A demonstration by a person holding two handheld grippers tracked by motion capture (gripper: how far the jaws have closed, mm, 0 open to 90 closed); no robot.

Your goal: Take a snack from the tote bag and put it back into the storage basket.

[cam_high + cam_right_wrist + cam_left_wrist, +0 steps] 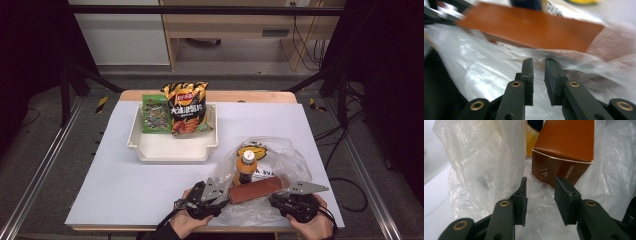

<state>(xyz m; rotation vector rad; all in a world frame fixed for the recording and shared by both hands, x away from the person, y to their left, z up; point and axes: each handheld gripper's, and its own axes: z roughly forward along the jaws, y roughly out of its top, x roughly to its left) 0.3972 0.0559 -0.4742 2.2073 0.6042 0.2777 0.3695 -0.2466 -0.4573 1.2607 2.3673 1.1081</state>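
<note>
Unpacking clear plastic bag [280, 155] at table's near edge; brown carton [256, 190] lies in its mouth, orange-capped bottle [246, 165] behind. Left gripper [541, 185] jaws spread, just short of carton end. Right gripper [539, 65] jaws narrowly parted over film, pinching nothing visible. Next, likely: left closes on carton, right grips bag.

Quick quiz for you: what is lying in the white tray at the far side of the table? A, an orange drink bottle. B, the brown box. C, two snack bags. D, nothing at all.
C: in the high view a green snack bag and an orange chip bag lie in the white tray, while the bottle and brown box sit at the clear plastic bag.
</note>
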